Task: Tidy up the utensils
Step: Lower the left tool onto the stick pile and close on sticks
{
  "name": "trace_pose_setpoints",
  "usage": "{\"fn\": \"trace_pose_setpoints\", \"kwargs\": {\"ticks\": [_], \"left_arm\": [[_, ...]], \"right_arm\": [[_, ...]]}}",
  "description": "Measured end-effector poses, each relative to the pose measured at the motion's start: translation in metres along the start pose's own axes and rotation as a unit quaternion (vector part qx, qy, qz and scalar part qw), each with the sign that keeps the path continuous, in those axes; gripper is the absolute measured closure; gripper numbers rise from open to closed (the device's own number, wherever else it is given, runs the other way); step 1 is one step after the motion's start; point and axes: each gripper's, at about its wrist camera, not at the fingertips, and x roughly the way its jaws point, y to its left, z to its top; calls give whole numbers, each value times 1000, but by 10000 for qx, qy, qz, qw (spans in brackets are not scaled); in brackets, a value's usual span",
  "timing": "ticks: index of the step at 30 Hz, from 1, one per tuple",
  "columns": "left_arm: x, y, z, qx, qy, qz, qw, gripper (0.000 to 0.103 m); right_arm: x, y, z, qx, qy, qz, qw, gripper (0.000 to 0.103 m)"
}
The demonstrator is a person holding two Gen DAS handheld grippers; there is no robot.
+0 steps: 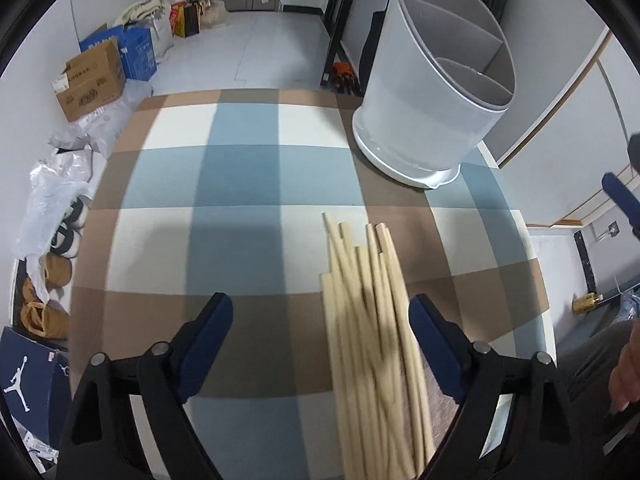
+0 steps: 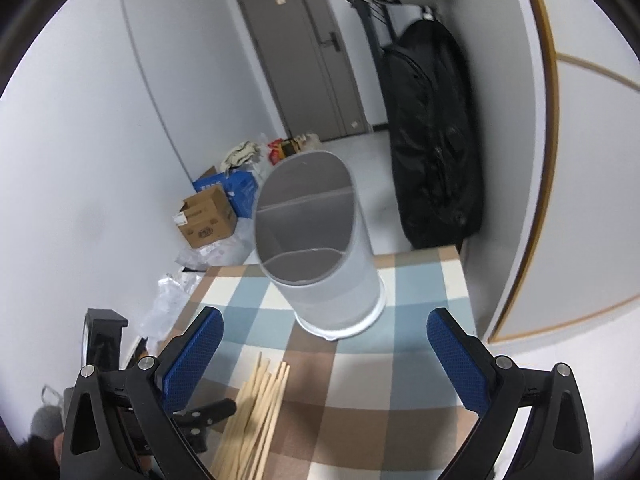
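A small table (image 1: 248, 184) covered in a checked cloth of blue, brown and cream squares fills the middle of the room. On the floor to its left lie cardboard boxes (image 1: 90, 80), crumpled plastic bags (image 1: 52, 196) and a few pairs of shoes (image 1: 50, 280), with a dark blue shoe box (image 1: 28, 376) nearest.

Over the near edge of the table hangs the left gripper (image 1: 320, 320), tilted steeply down, its blue-padded jaws standing apart. A loose bundle of pale wooden chopsticks (image 1: 372, 312) lies flat on the cloth between those jaws, close to the right one; the pads do not press on the sticks. The bundle points away toward the far side of the table.

Further right and at the back corner of the table stands a white round utensil holder (image 1: 432, 108), upright on a white base, its inside split by grey dividers into compartments that look empty.

The right gripper (image 2: 324, 348) hangs to the right of the chopsticks, jaws wide apart with nothing between them, facing the holder. Behind the table a large black bag (image 2: 432, 140) leans against the wall beside a grey door (image 2: 296, 60).
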Motion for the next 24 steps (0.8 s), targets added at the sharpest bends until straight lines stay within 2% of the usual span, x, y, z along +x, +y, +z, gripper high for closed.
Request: {"fn": "trace_pose_setpoints", "kwargs": {"ticks": [5, 7, 9, 11, 13, 16, 18, 19, 21, 24], "left_arm": [[11, -2, 9, 176, 77, 177, 9997, 18], [15, 1, 12, 157, 86, 212, 9996, 25], [20, 3, 14, 160, 206, 203, 9995, 35], [26, 3, 13, 222, 368, 125, 9990, 41], [26, 0, 14, 404, 356, 239, 9983, 47], [23, 3, 14, 428, 357, 284, 9980, 64], [20, 8, 14, 331, 346, 229, 9986, 84], [19, 12, 14, 238, 356, 145, 9990, 88], [16, 20, 12, 15, 356, -65, 9993, 94], [11, 25, 9, -88, 302, -115, 9994, 100]], "right_arm": [[8, -9, -1, 29, 257, -169, 9995, 5], [9, -12, 0, 36, 310, -169, 9994, 7], [9, -15, 0, 81, 346, -142, 9993, 8], [11, -18, 0, 98, 408, -132, 9990, 12], [12, -21, 0, 130, 481, -111, 9987, 15], [11, -25, -1, 126, 503, -125, 9986, 17], [11, -25, -1, 89, 505, -127, 9986, 19], [11, -25, -1, 74, 509, -112, 9986, 19], [11, -25, -1, 82, 513, -86, 9986, 19], [10, -26, -1, 106, 524, -46, 9986, 19]]}}
